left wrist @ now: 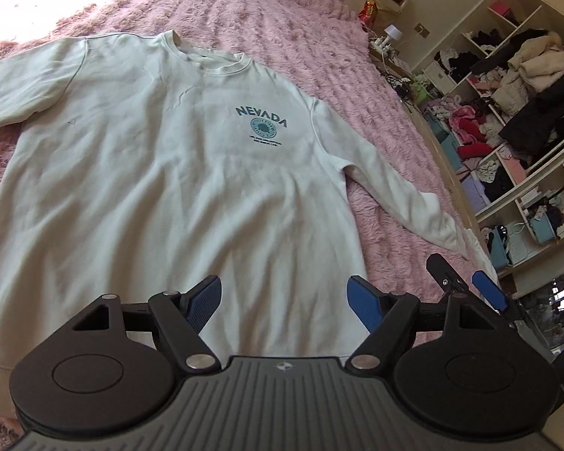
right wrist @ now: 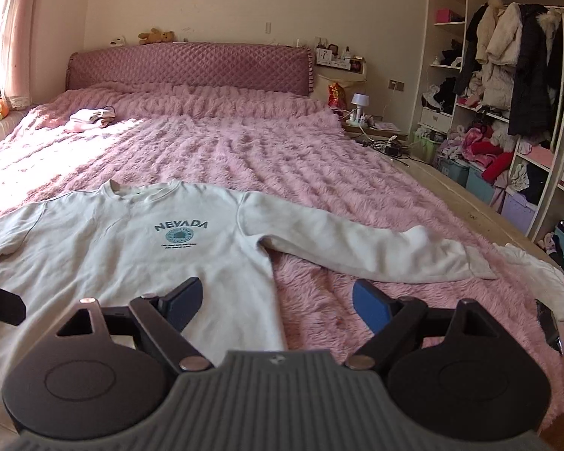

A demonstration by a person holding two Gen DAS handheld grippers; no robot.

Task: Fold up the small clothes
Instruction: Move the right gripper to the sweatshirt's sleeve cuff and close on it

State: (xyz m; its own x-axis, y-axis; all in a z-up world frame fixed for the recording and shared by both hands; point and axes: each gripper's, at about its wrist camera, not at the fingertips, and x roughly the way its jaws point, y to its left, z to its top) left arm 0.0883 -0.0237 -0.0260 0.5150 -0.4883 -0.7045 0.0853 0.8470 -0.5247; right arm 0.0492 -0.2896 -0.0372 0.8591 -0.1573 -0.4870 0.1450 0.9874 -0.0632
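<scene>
White sweatshirt [left wrist: 161, 173] with "NEVADA" print [left wrist: 261, 116] lies flat, front up, on the pink fuzzy bedspread [left wrist: 289, 26], collar toward the far end, hem at the near edge. Both sleeves spread out: one runs off to the left, the other angles out right toward the bed's right edge, cuff [right wrist: 477, 263] lying on the bedspread.

Left hand-held gripper [left wrist: 284, 302] over the near hem of the sweatshirt, blue pads wide apart, nothing between them. Cannot tell if it touches the fabric.

Right hand-held gripper [right wrist: 276, 302] also spread open, holding nothing. It sits at the sweatshirt's near right side: its left finger over the white fabric, its right finger over bare bedspread, near the right sleeve.

Far end: quilted pink headboard [right wrist: 188, 65], small pile of pale clothes [right wrist: 90, 118] on the far left of the bed. Open wardrobe shelves [right wrist: 507, 86] stuffed with clothes along the right wall. Another white cloth [right wrist: 537, 274] at the bed's right edge.
</scene>
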